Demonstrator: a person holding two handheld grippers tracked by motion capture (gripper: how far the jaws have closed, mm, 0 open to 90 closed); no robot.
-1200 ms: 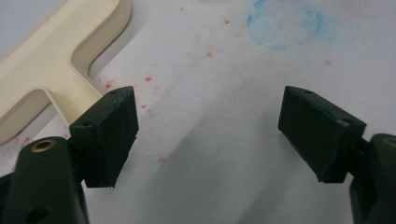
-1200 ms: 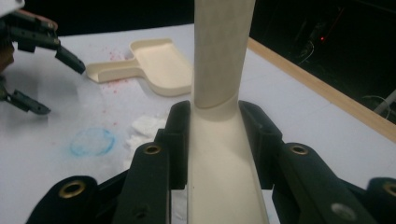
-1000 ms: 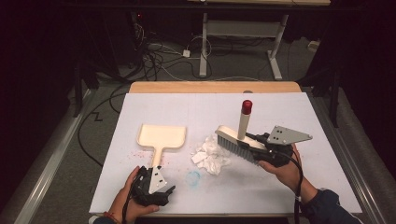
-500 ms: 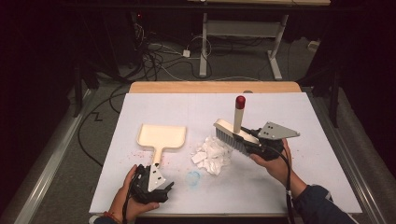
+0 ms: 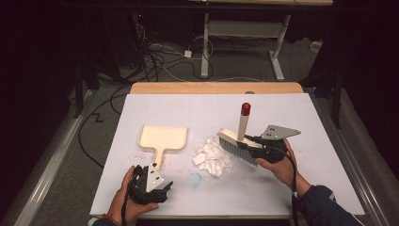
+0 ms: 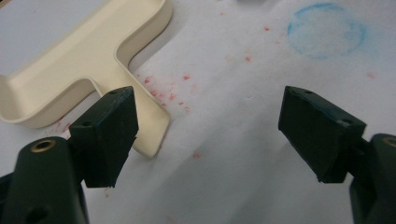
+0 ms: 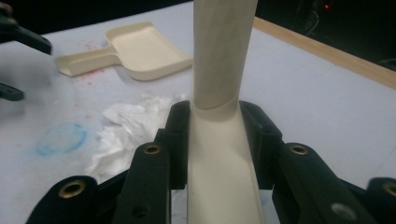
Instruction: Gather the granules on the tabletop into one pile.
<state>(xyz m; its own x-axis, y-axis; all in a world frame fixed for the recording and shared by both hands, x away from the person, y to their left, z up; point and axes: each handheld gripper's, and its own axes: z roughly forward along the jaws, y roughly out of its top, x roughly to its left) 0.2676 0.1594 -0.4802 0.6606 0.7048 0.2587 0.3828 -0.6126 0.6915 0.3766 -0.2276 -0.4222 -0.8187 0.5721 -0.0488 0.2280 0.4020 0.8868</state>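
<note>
Brush [image 5: 237, 141] drawn left, bristles now touching paper scraps [image 5: 212, 156]

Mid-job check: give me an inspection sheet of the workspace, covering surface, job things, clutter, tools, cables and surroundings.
Surface: white table with a wooden far edge; red specks near the dustpan handle, a blue ring stain.
Job's things: cream brush, red-tipped handle upright, bristles beside the paper scraps; cream dustpan lying flat, handle toward the person.
Clutter: nothing seen beyond the scraps.
Tools: right tool shut on the brush; left tool open, jaws wide apart just short of the dustpan handle end, holding nothing.
Cables: one trails from the right tool along the sleeve; a tangle lies on the floor beyond the table.
Surroundings: dark room, a white desk frame behind.
</note>
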